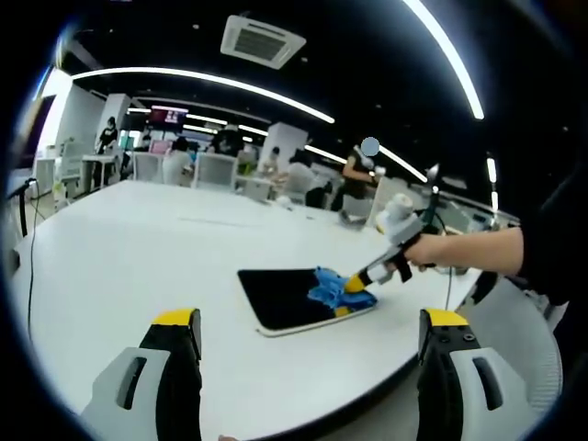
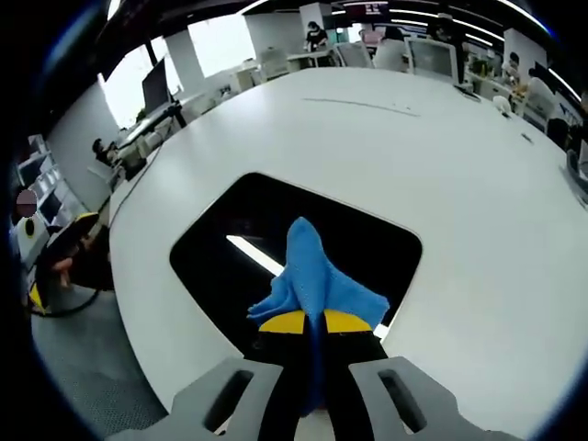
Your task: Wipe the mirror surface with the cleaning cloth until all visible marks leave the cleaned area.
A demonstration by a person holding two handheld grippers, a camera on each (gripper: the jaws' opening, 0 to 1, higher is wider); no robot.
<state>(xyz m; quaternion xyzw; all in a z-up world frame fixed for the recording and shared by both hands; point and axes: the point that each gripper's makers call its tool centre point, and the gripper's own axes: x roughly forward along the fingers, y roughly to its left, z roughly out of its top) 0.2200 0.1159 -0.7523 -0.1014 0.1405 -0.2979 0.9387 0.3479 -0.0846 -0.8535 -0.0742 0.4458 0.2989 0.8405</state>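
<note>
While the blue cleaning cloth (image 2: 317,280) is clamped between the closed yellow-tipped jaws of the right gripper (image 2: 315,323), it is pressed on the mirror (image 2: 230,234).
The mirror, a dark, glossy slab with rounded corners, lies flat on the smooth white table (image 1: 138,248); in the right gripper view its long axis runs from lower left to upper right. The soft, crumpled cloth is peaked away from the jaws. The left gripper (image 1: 312,331) is held with its jaws wide apart, nothing between them.

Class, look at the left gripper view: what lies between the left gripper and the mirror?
Only bare white table lies between the left gripper and the mirror, in the left gripper view.
</note>
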